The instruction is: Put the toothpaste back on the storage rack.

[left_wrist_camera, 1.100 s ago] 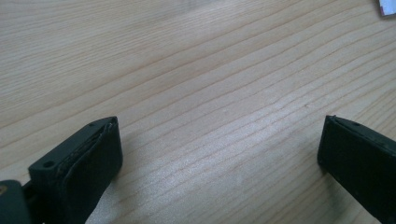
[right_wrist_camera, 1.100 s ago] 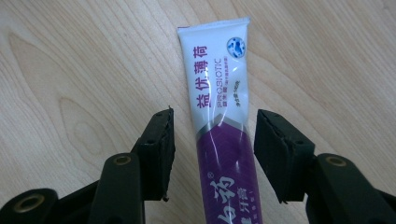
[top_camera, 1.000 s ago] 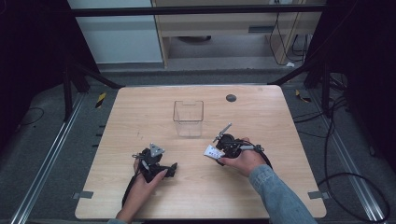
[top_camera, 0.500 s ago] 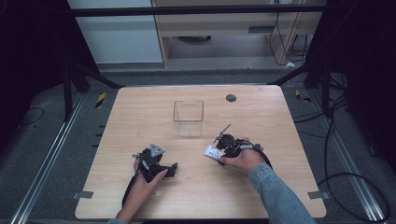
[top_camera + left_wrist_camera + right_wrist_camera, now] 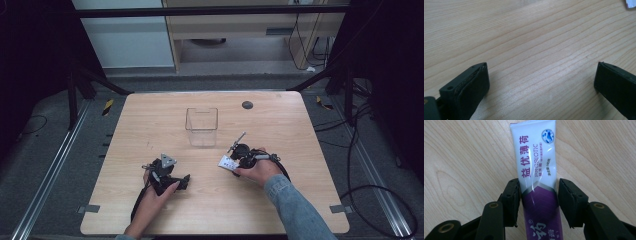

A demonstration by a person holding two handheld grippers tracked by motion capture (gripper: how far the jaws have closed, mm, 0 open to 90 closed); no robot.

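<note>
High view: nothing has shifted since a second ago, right gripper point(image 5: 231, 161) clamped on toothpaste tube point(image 5: 536, 170) lying near-right on counter point(image 5: 150, 115), unlifted; left gripper point(image 5: 541, 82) wide, idle.

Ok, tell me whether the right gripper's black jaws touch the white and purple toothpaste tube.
Touching: in the right gripper view, the right gripper has both jaws pressed against the white and purple toothpaste tube.

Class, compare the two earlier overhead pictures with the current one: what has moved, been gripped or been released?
Nothing has visibly changed. The right gripper still has its jaws around the toothpaste tube, the left gripper still rests open on the table, and the clear container stands where it was.
</note>
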